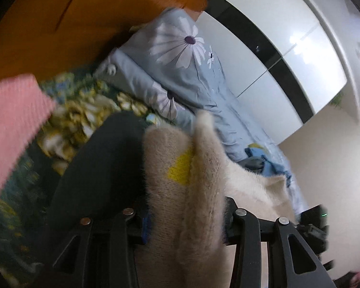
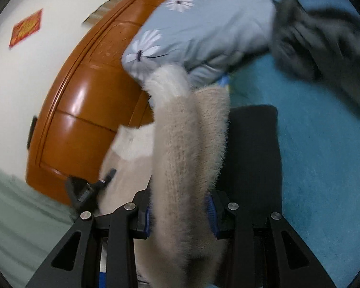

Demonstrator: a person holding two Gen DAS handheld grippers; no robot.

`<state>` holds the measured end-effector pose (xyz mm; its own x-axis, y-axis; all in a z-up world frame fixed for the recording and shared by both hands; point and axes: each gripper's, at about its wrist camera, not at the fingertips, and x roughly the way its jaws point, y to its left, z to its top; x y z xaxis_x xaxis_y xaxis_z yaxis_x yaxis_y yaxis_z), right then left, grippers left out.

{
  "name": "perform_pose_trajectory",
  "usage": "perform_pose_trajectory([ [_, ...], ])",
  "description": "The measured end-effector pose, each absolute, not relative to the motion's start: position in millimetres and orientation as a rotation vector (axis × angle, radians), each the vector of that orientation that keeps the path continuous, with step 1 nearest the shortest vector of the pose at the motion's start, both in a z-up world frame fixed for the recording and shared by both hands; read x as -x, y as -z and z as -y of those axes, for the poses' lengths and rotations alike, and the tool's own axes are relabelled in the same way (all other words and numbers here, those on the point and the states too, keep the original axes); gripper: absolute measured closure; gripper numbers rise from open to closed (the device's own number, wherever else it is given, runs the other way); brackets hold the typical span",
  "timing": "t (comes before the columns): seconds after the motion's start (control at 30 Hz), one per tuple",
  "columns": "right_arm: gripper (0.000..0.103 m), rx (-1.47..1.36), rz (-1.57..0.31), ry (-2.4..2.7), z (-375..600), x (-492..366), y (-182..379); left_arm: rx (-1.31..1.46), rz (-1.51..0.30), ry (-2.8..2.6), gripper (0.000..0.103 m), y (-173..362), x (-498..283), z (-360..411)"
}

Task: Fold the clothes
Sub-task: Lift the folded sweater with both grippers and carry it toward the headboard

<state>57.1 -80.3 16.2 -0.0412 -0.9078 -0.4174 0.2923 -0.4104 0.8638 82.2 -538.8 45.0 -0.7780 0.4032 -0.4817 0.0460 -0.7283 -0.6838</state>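
Left wrist view: left gripper (image 1: pixel 184 220) clamped on one fuzzy cream knit sweater (image 1: pixel 170 168) with a yellow patch
Right wrist view: right gripper (image 2: pixel 180 216) clamped on the same sweater (image 2: pixel 187 144)
Sweater position: lifted, bunched between both jaws
Count: one blue daisy-print duvet (image 1: pixel 192 72), one pink knit cloth (image 1: pixel 12 120), one grey garment (image 2: pixel 319 43)
Open room: teal sheet (image 2: pixel 324 168) bare at right
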Motion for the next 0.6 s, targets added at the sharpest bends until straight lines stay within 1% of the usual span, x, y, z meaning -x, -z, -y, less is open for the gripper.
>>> perform_pose_trajectory([
  [0.07,0.065,-1.297,0.766,1.593,78,-52,-8,0.948,1.068,-2.571,0.058,-29,-80,546],
  [0.13,0.065,-1.295,0.733,1.623,82,-52,-11,0.957,1.051,-2.583,0.058,-31,-78,547],
  [0.23,0.063,-1.296,0.721,1.629,81,-57,-15,0.961,1.070,-2.580,0.056,-31,-78,551],
  [0.3,0.060,-1.297,0.716,1.629,80,-60,-19,0.956,1.062,-2.589,0.055,-34,-81,550],
  [0.33,0.060,-1.295,0.710,1.631,77,-63,-21,0.956,1.046,-2.603,0.053,-36,-84,548],
  [0.4,0.060,-1.286,0.696,1.637,68,-67,-26,0.957,1.027,-2.641,0.045,-41,-82,548],
  [0.47,0.060,-1.276,0.672,1.655,61,-68,-31,0.971,1.008,-2.703,0.034,-48,-85,548],
  [0.6,0.060,-1.255,0.641,1.717,48,-68,-40,0.970,0.945,-2.826,0.033,-70,-91,544],
])
